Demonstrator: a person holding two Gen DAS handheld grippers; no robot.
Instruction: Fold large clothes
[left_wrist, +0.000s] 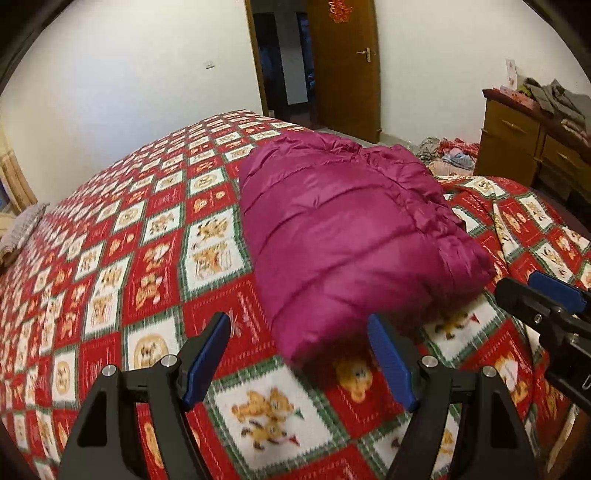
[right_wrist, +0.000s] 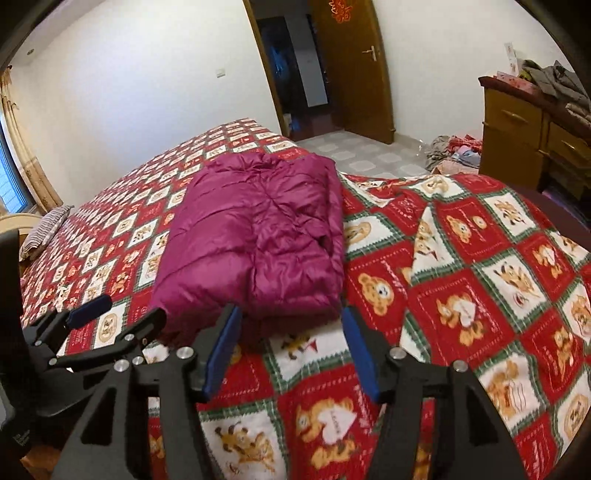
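I am looking across a bed covered by a red, white and green bear-print blanket (left_wrist: 122, 280). No container is lying on the bed; the nearest thing to one is the wooden dresser (right_wrist: 517, 136) standing by the far wall on the right, its drawers shut, with a heap of grey and olive clothes (right_wrist: 557, 88) sitting on its top. More loose clothing (right_wrist: 454, 149) is lying on the tiled floor beside it.

The magenta down jacket (left_wrist: 343, 229) is lying folded into a thick, puffy, roughly rectangular bundle, its quilted seams running across the shiny fabric and some creases showing on top. It is resting near the foot edge of the bed, toward the corner closest to the open wooden door (right_wrist: 354, 66).

I am holding the left gripper (left_wrist: 299, 358) with its jaws spread wide and nothing between them; the jacket's near edge is sitting just ahead of its blue pads (left_wrist: 389, 363), apart from them. The right gripper (right_wrist: 291, 349) is also standing with its jaws parted and nothing in its grasp, the bundle's near edge lying just beyond its fingertips. Both tools are hovering over the blanket side by side, the jacket in front of them.
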